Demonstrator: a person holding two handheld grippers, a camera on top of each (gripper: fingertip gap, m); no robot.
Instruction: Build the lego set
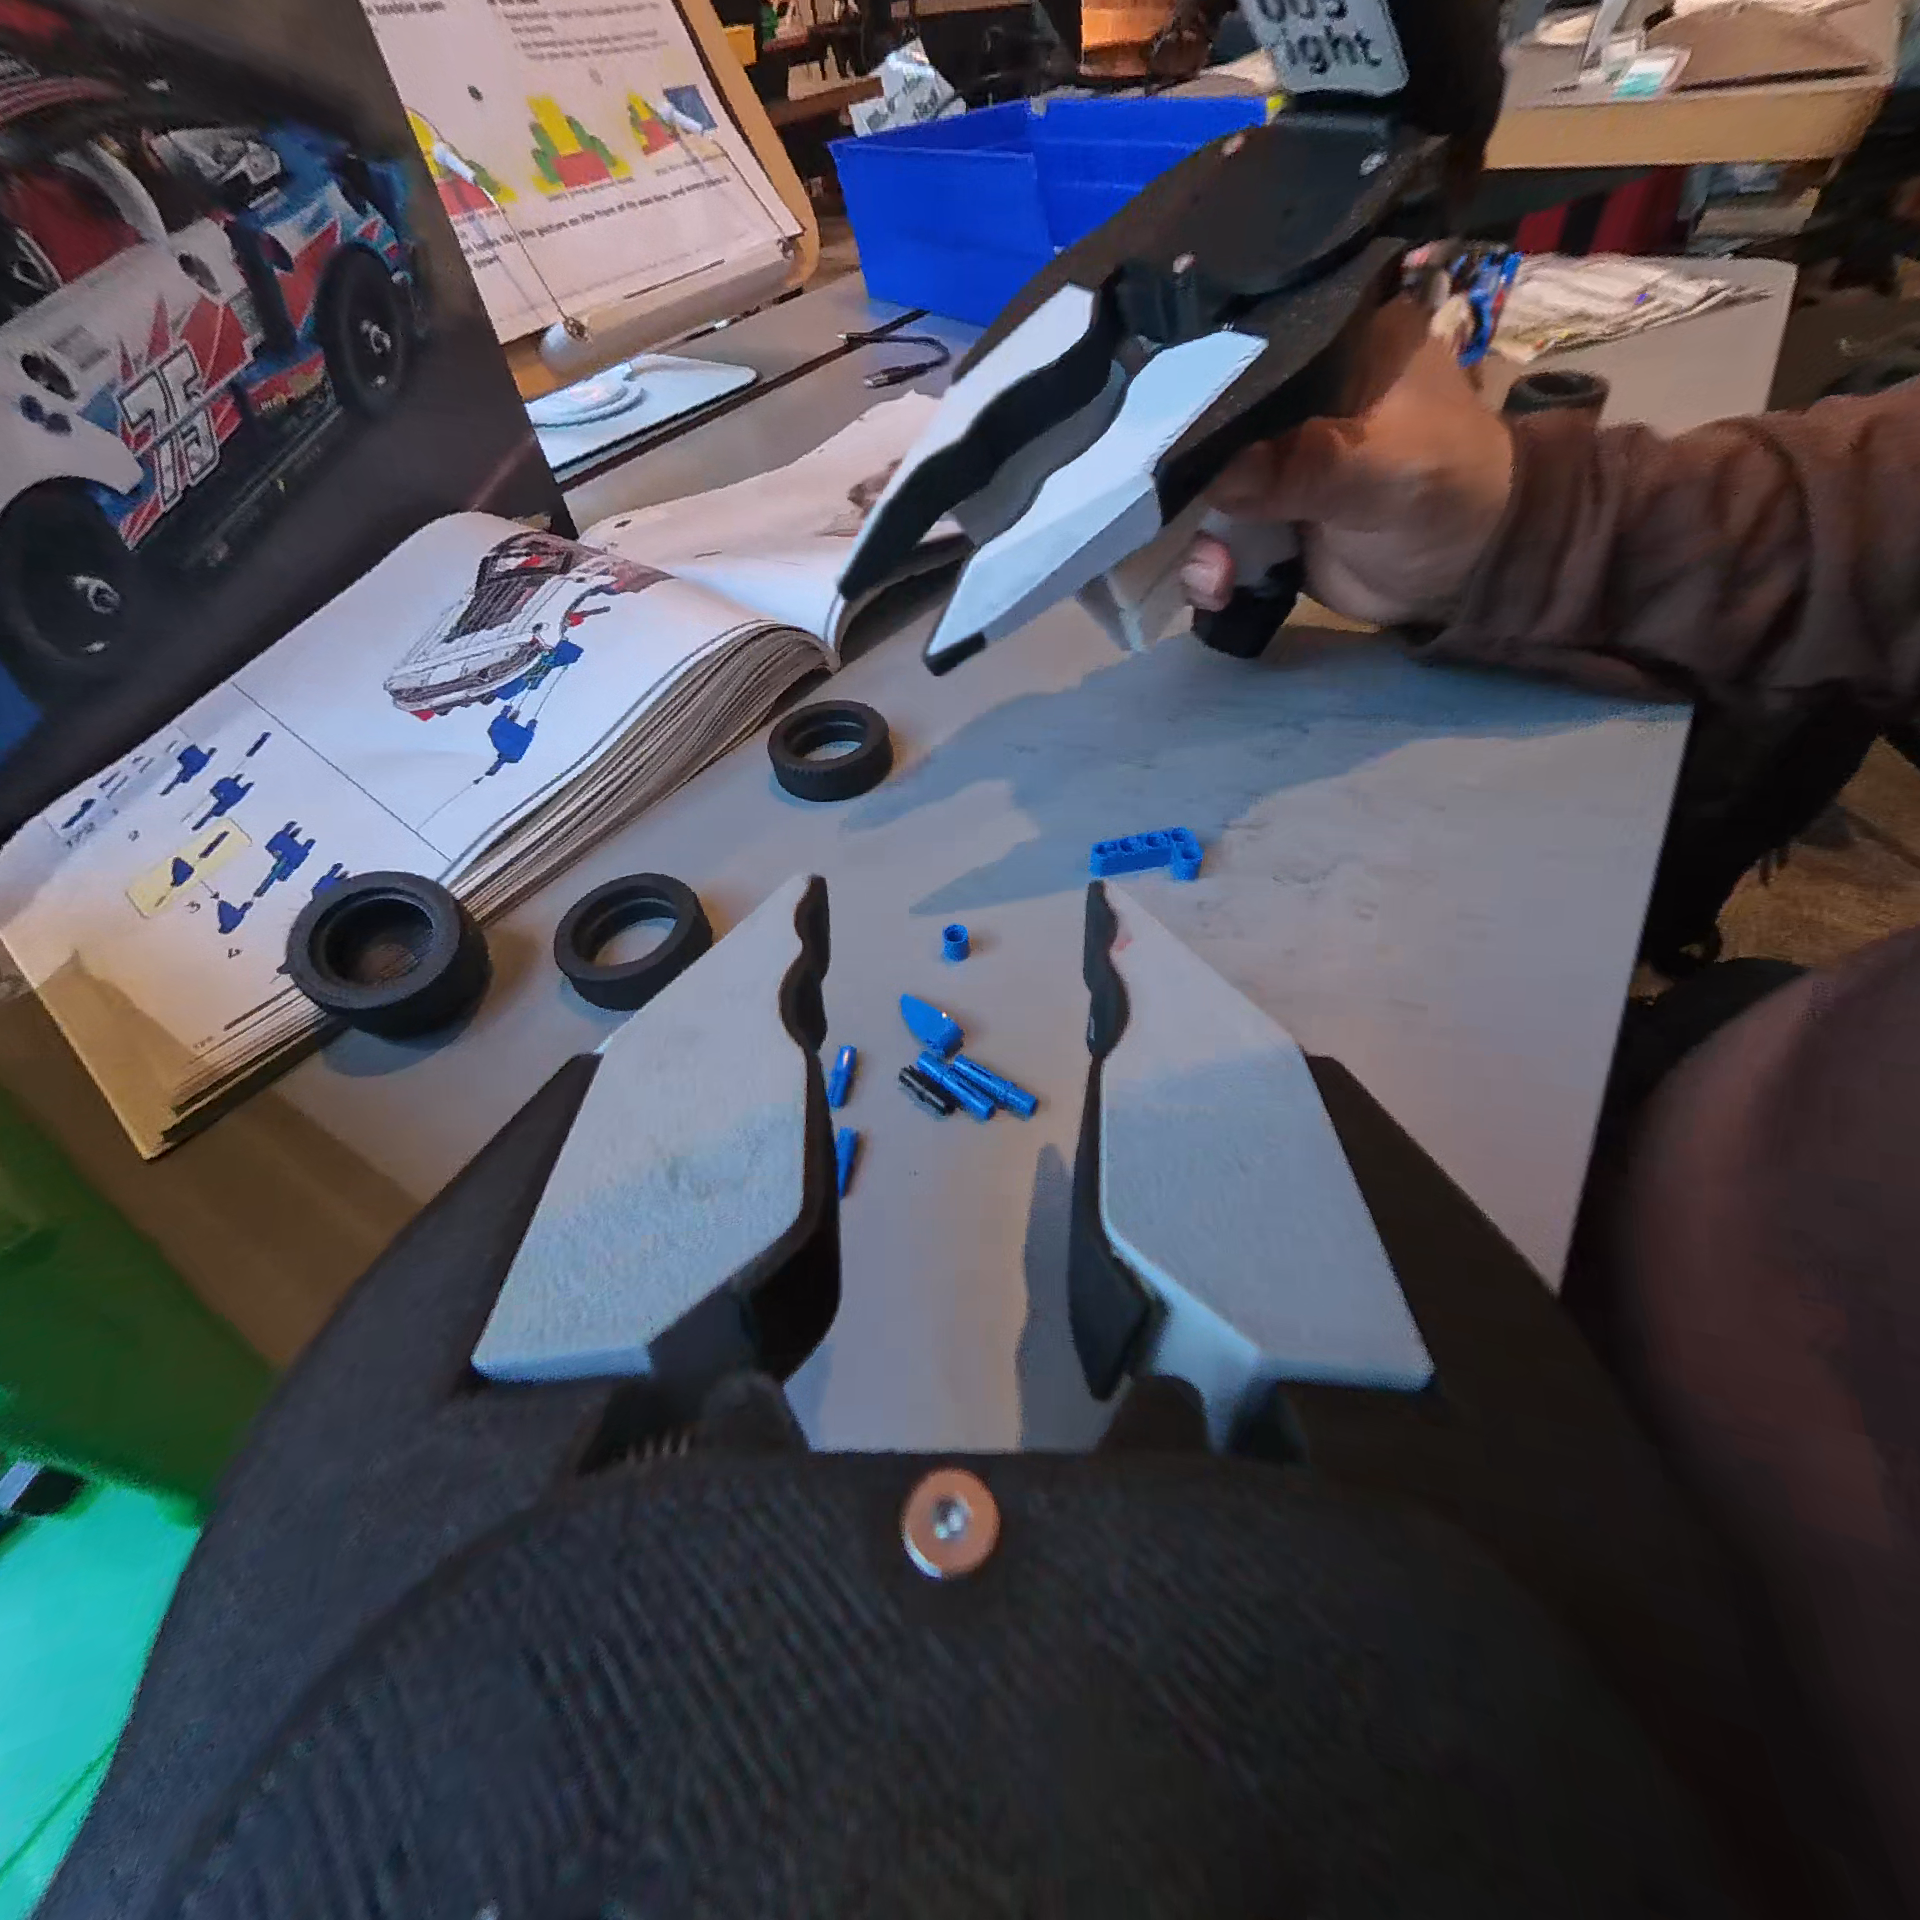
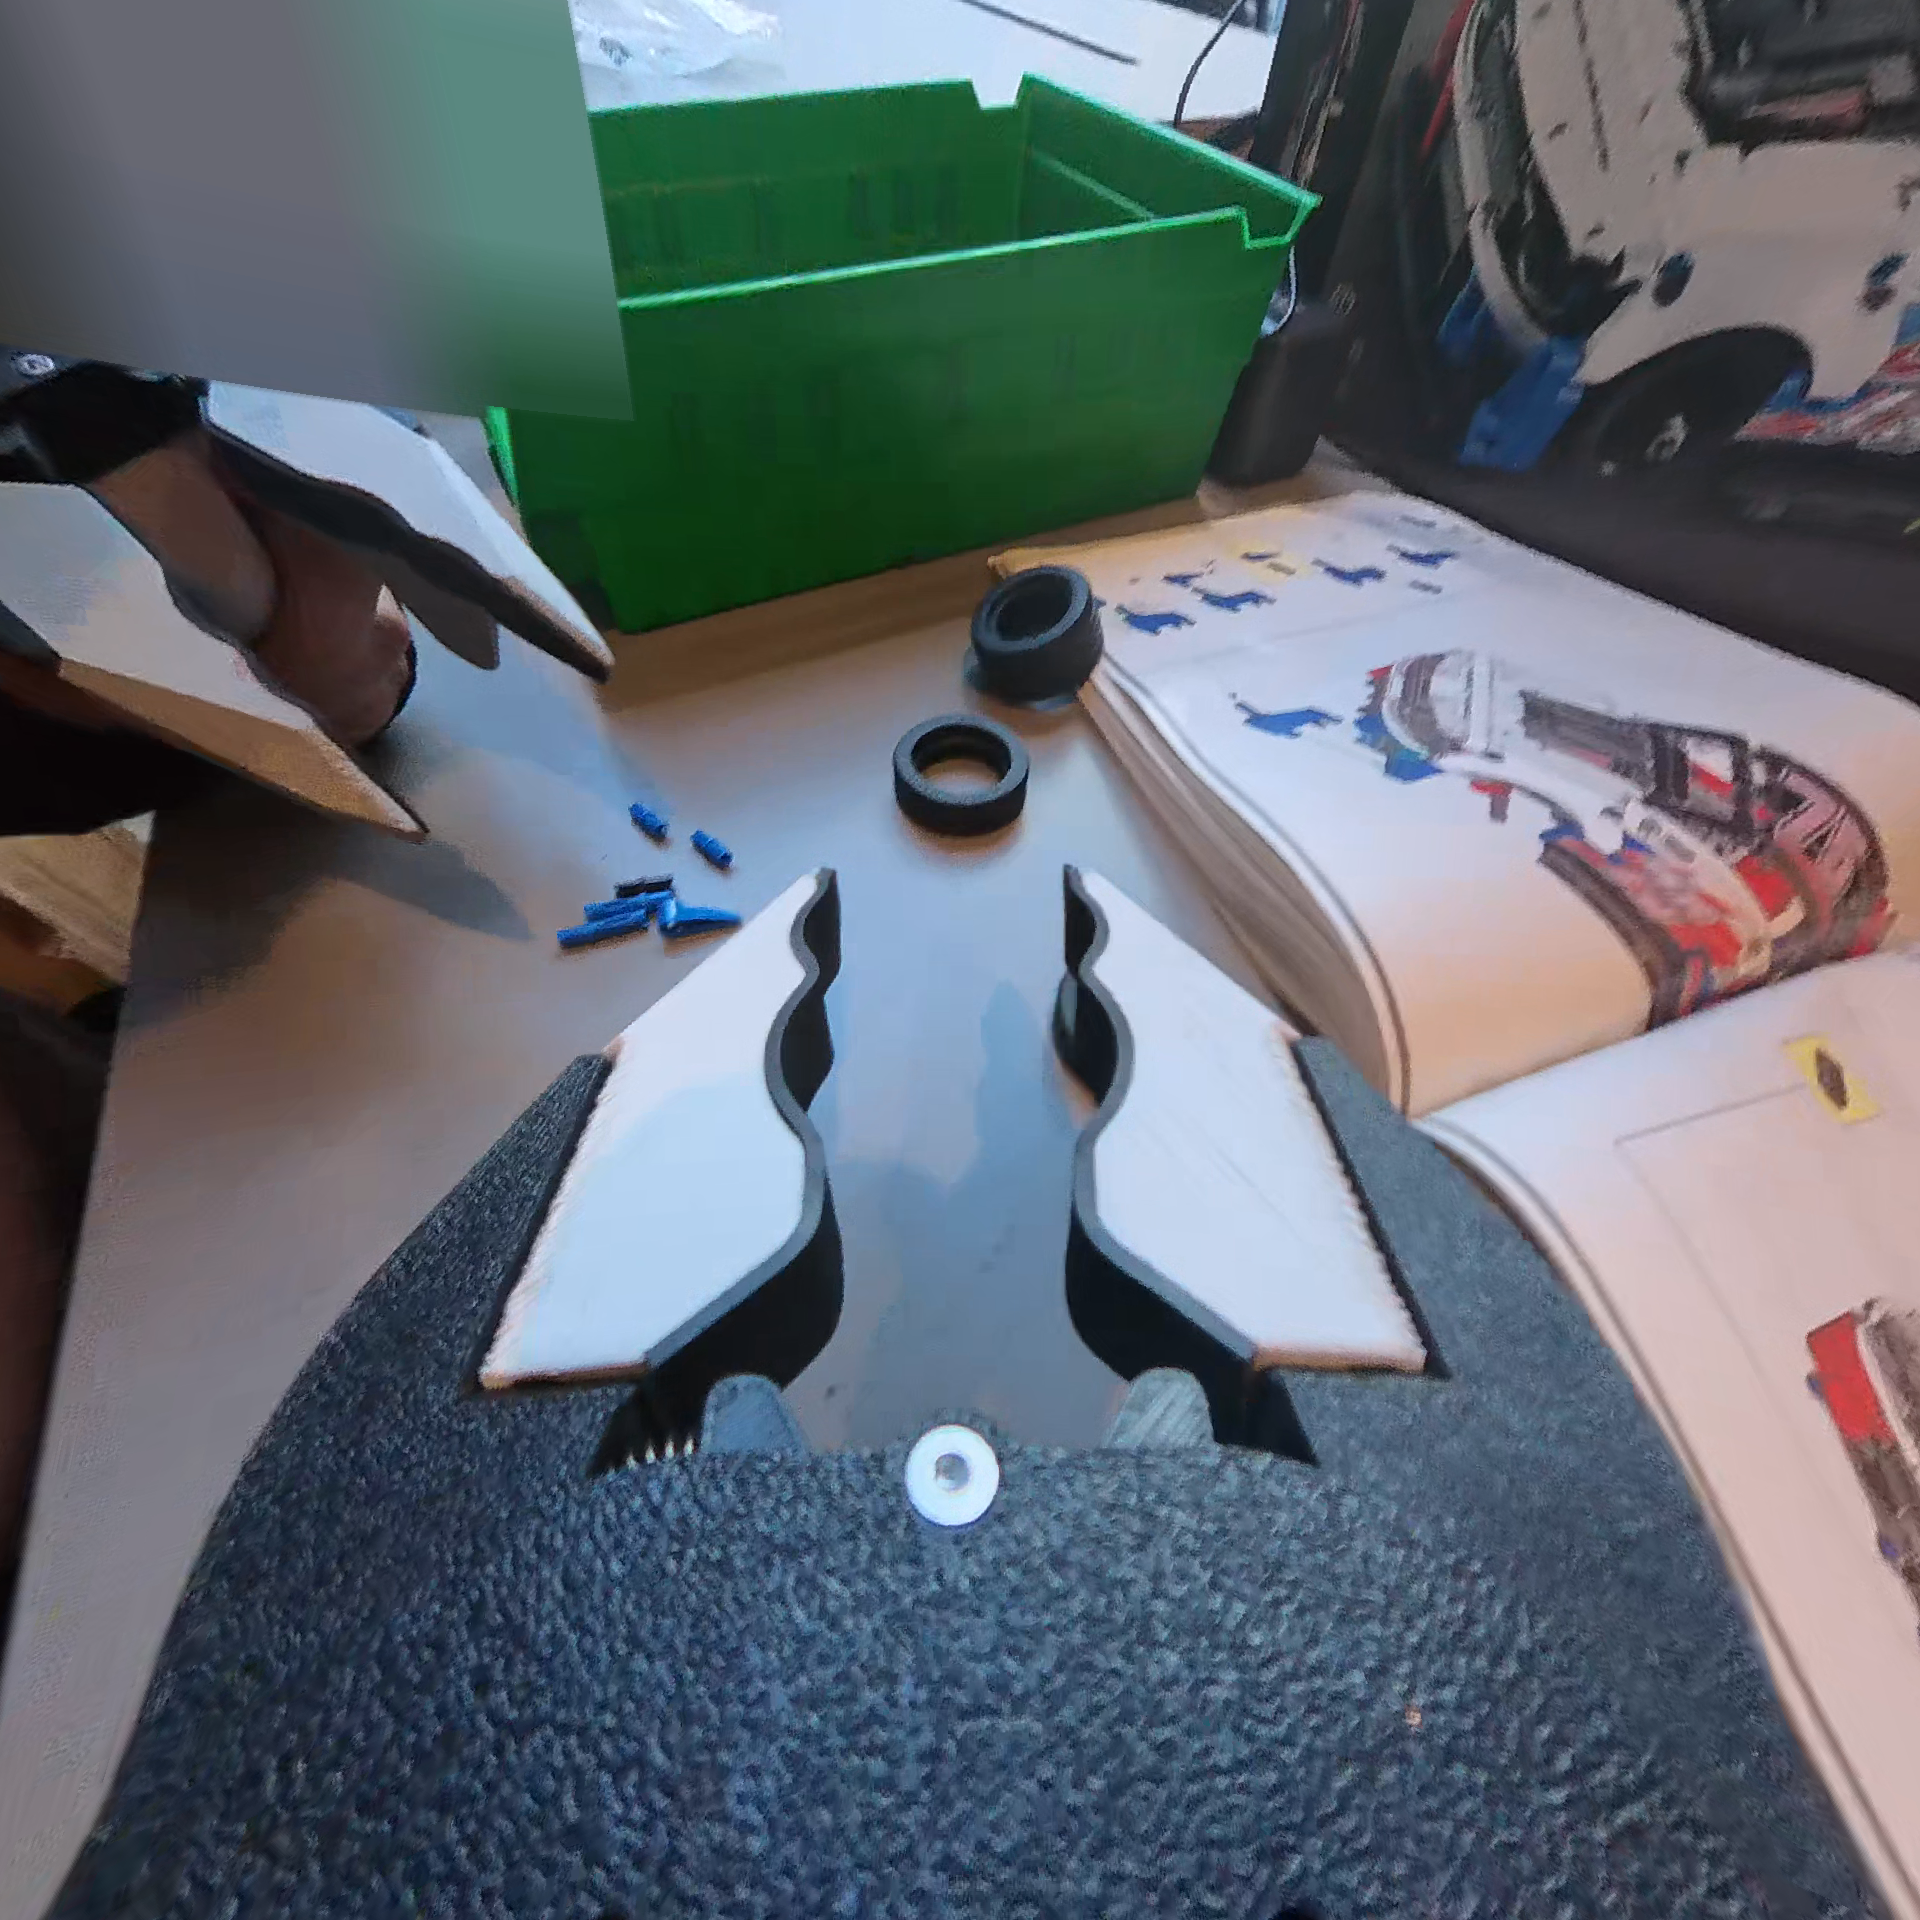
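Blue pins: the small pile (image 1: 966, 1081) lies on the grey tabletop (image 1: 1351, 935) just ahead of your left gripper (image 1: 956, 904), whose fingers stand apart with nothing between them.
Picking tip: come down over one stray pin (image 1: 843, 1073) rather than the heap, so you lift a single piece.
Blue beam: the short angled beam (image 1: 1146, 854) sits a little farther out, apart from the pile.
Tyres: three black tyres (image 1: 632, 940) rest beside the open instruction booklet (image 1: 416, 727); one leans on its pages.
Right gripper: yours (image 2: 951, 883) hovers empty, fingers spread, near a tyre (image 2: 961, 774).
Bins: green bin (image 2: 883, 395) and blue bin (image 1: 987, 197) stand at the back.
Writing: the set's box (image 1: 156, 364) shows a race car with printed numbers and logos; not repeated.
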